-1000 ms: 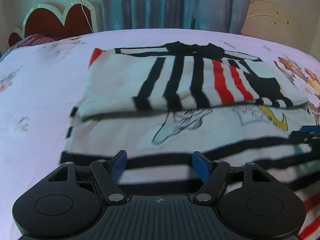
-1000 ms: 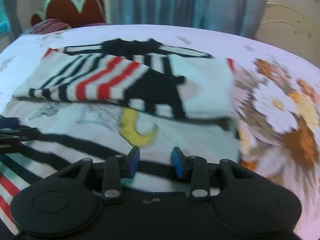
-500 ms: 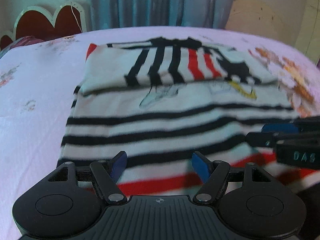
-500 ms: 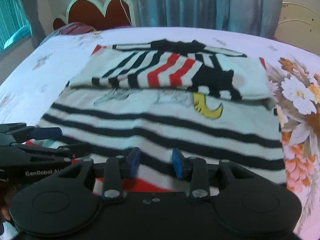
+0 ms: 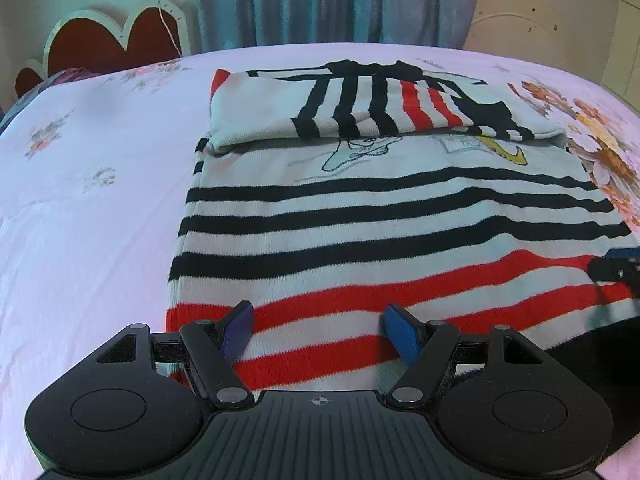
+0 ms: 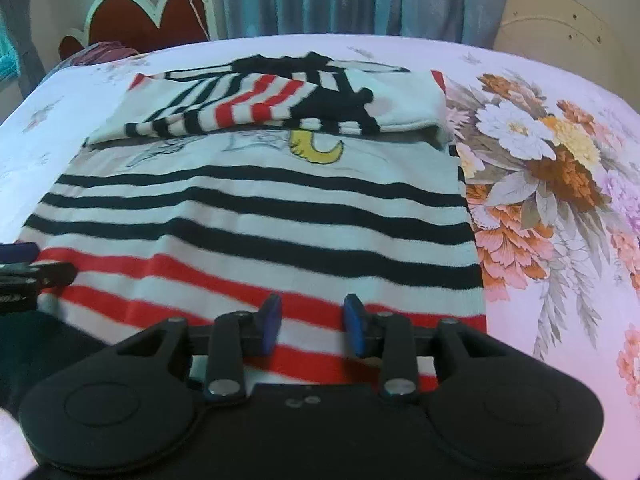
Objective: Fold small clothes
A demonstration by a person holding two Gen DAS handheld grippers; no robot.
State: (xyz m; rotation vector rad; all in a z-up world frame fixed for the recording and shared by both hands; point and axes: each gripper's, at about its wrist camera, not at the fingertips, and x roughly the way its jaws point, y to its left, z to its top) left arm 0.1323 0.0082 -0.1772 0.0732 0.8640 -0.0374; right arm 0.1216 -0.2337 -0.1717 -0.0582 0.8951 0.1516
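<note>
A small white sweater [image 5: 380, 216] with black and red stripes lies flat on the bed; it also shows in the right wrist view [image 6: 256, 216]. Its sleeves are folded across the chest at the far end [image 5: 360, 112]. My left gripper [image 5: 318, 330] is open above the near left part of the red-striped hem. My right gripper [image 6: 310, 322] is open, its jaws closer together, above the near right part of the hem. Each gripper's tip shows at the edge of the other's view. Neither holds cloth.
The bed has a pale pink sheet [image 5: 88, 208] with a large flower print [image 6: 552, 184] right of the sweater. A red heart-shaped headboard [image 5: 108, 44] and blue curtains [image 5: 328, 0] stand at the far end. Something dark lies by the near hem [image 6: 44, 344].
Both grippers have drawn back from the folded sleeves toward the near hem. The red stripes of the hem are now under the fingers. Both stayed open.
</note>
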